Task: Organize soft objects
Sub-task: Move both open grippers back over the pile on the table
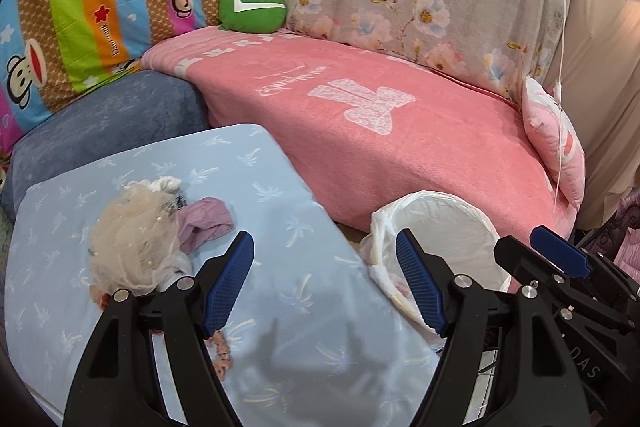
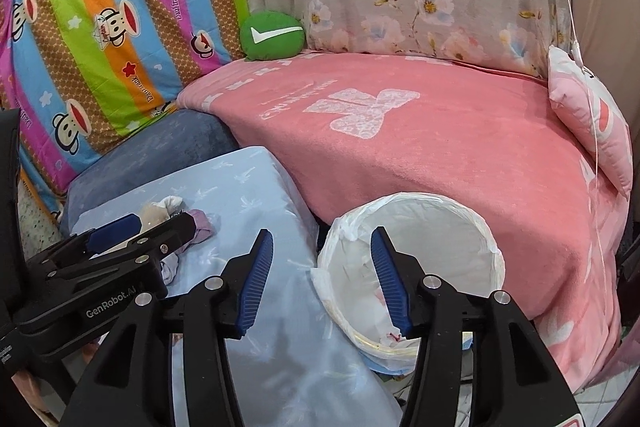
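Here, two grippers hang over one pale blue cushion point(image 1: 256, 211) beside one white-lined bin point(image 2: 420, 227).
Left gripper point(image 1: 325, 281): jaws spread, empty; one small pile of soft items point(image 1: 160, 227) lies ahead-left. Right gripper point(image 2: 322, 277): jaws parted, empty; bin directly ahead.

— Where does the left wrist view sit?

— Low over the pale blue pillow point(image 1: 240, 227), looking forward and down between its own fingers point(image 1: 230, 281), with the white-lined basket point(image 1: 460, 211) just ahead to the right.

— And the right wrist view?

— Beside it, facing the same way, close above the basket point(image 2: 472, 227). The left gripper point(image 2: 120, 239) juts into its left edge.

— What do they share?

— The pillow, the basket, the pink blanket point(image 1: 400, 147) and the green cushion point(image 1: 252, 7) behind.
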Demonstrator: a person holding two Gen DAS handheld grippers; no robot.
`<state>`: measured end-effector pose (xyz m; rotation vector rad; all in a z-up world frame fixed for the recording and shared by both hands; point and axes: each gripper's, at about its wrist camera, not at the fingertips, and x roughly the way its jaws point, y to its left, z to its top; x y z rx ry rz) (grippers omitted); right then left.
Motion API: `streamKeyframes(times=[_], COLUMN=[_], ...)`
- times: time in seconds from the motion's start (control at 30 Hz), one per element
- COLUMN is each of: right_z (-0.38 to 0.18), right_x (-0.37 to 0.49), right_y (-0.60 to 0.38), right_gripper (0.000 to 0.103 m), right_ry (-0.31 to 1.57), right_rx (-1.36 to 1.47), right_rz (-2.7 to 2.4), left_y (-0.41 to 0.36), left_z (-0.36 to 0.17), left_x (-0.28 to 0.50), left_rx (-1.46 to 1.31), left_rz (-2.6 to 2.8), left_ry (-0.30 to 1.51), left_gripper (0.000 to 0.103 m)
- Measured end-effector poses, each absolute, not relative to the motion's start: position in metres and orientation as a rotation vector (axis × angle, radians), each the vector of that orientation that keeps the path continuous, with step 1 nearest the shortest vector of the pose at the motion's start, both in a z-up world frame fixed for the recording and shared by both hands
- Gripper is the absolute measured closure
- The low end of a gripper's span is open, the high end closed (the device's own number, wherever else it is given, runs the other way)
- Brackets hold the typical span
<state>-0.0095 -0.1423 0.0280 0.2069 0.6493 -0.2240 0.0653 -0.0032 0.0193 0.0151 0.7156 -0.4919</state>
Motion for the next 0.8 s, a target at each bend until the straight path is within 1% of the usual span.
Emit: streamKeyframes(times=[0.17, 0.33, 0.53, 0.67, 0.8], right_z=[0.027, 0.024, 0.019, 0.016, 0.009], right_x=[-0.006, -0.001, 0.006, 0.009, 0.013], right_y=[-0.124, -0.105, -0.083, -0.067, -0.051], right_gripper=[0.052, 0.051, 0.051, 0.047, 0.047], right_ry=[0.665, 0.681, 0.703, 0.715, 0.733], right_rx=[0.185, 0.161, 0.14, 0.124, 0.111], right_rz=[-0.196, -0.168, -0.13, -0.105, -0.078], left_y=[0.016, 0.038, 0.064, 0.081, 0.1], left_z=[0.016, 0.009, 0.002, -0.004, -0.012], left_x=[0.066, 0.066, 0.067, 0.067, 0.067], left_rx=[-0.004, -0.025, -0.046, -0.051, -0.058], left_rz=[-0.458, -0.42, -0.375, -0.337, -0.301], left_ry=[0.72, 0.731, 0.747, 0.754, 0.769], left_gripper=[0.032, 0.028, 0.026, 0.024, 0.022])
